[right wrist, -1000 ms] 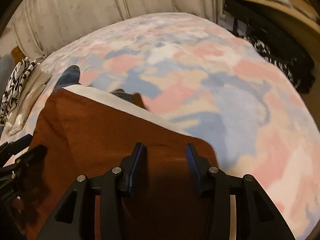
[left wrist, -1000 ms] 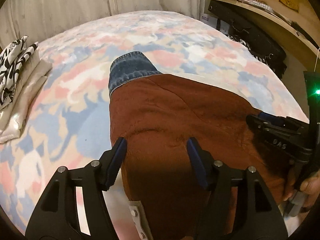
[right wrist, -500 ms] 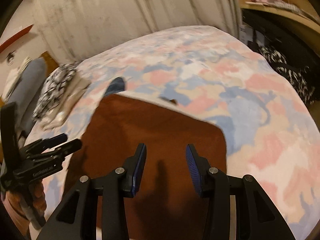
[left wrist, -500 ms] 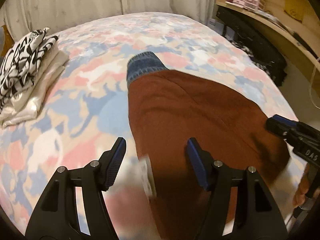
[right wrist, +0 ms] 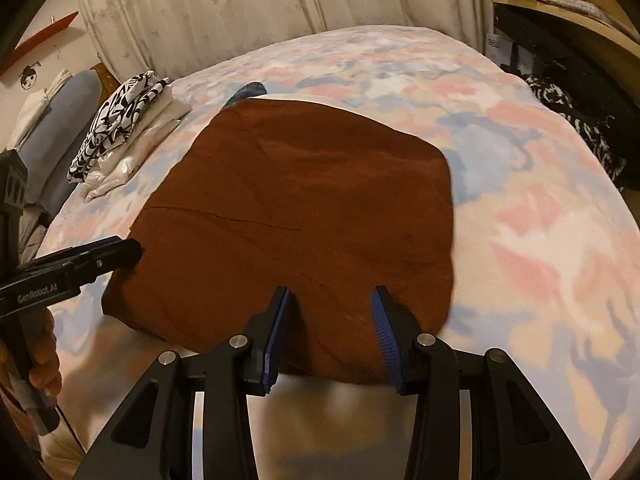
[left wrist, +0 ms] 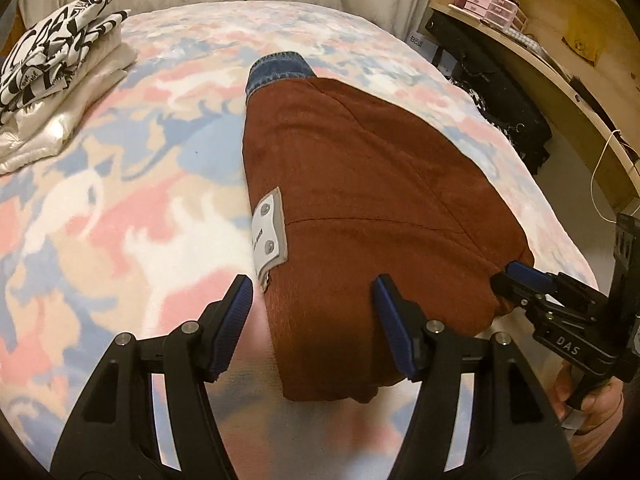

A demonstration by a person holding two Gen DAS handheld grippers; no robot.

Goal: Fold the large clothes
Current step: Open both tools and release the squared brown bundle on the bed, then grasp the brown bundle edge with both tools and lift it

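Observation:
A folded rust-brown garment [left wrist: 372,184] lies flat on the bed, with a blue denim cuff [left wrist: 276,66] sticking out at its far end and a grey label [left wrist: 270,232] on its left edge. It also shows in the right wrist view [right wrist: 304,216]. My left gripper [left wrist: 312,312] is open and empty, hovering over the garment's near left corner. My right gripper [right wrist: 330,320] is open and empty over the near edge; it shows in the left wrist view [left wrist: 516,276] at the garment's right corner. The left gripper shows in the right wrist view [right wrist: 120,250].
The bed has a pink, blue and white patterned blanket [left wrist: 120,208]. A stack of folded clothes [left wrist: 56,80] lies at the far left. Dark bags [left wrist: 500,108] and a wooden shelf [left wrist: 532,52] stand to the right of the bed. Curtains [right wrist: 240,12] hang behind.
Both grippers have pulled back toward the near edge and risen. The brown garment now lies flat and released, with its label showing.

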